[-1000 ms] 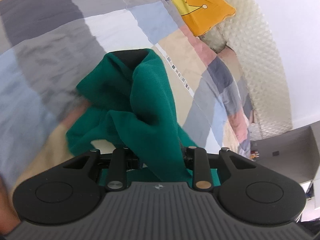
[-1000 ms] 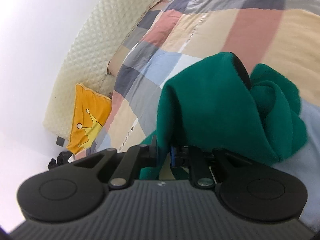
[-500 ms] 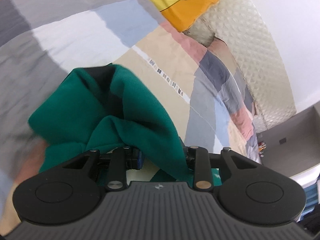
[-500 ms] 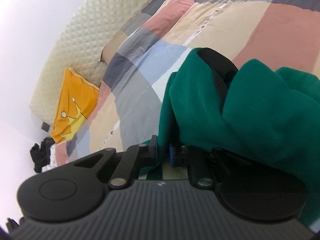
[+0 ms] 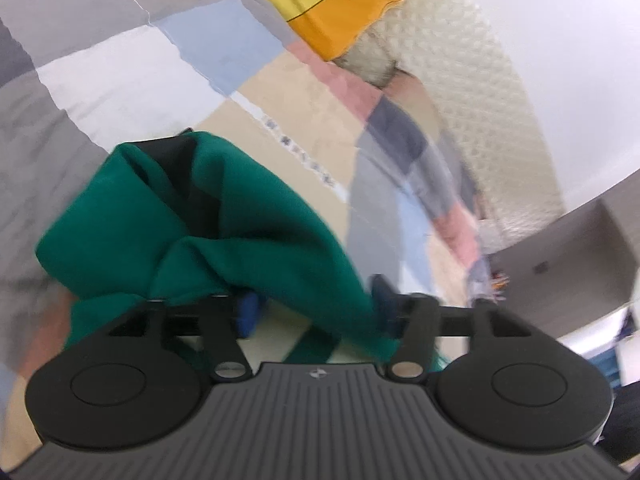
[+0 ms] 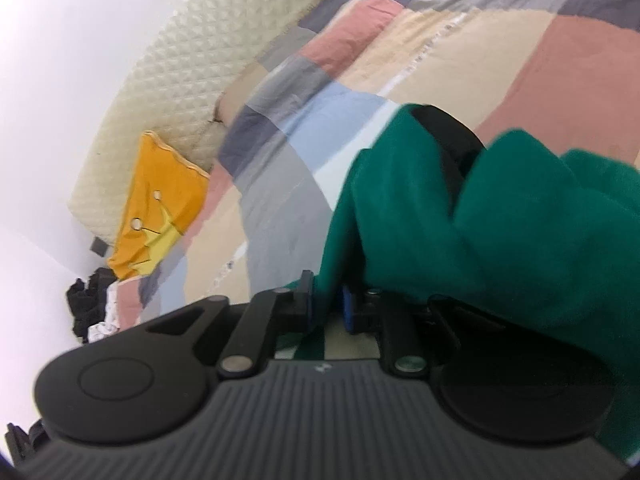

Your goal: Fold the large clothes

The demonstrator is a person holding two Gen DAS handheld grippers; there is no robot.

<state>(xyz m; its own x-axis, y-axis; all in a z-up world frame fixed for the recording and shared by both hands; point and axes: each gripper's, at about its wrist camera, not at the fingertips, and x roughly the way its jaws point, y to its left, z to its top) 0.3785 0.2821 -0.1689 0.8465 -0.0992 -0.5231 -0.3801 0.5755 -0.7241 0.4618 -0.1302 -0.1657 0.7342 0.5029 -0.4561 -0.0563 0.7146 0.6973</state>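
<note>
A bunched green garment [image 5: 224, 240] with a black band at its far edge lies on a bed under a patchwork quilt [image 5: 132, 72] of grey, blue, beige and pink squares, filling the lower centre of the left wrist view and the right half of the right wrist view [image 6: 500, 216]. The left tongs [image 5: 316, 312] are opening, their blue pads standing wide apart with a fold of the green cloth draped loosely between them, no longer pinched. The right tongs [image 6: 330, 304] are also opening, jaws still close together, an edge of the garment running down between the pads; whether they press on it cannot be told. An orange cushion [image 5: 332, 4] with a crown drawing sits at the upper centre of the left view, against a cream quilted headboard [image 5: 492, 92], and at mid-left of the right view [image 6: 160, 208]
</note>
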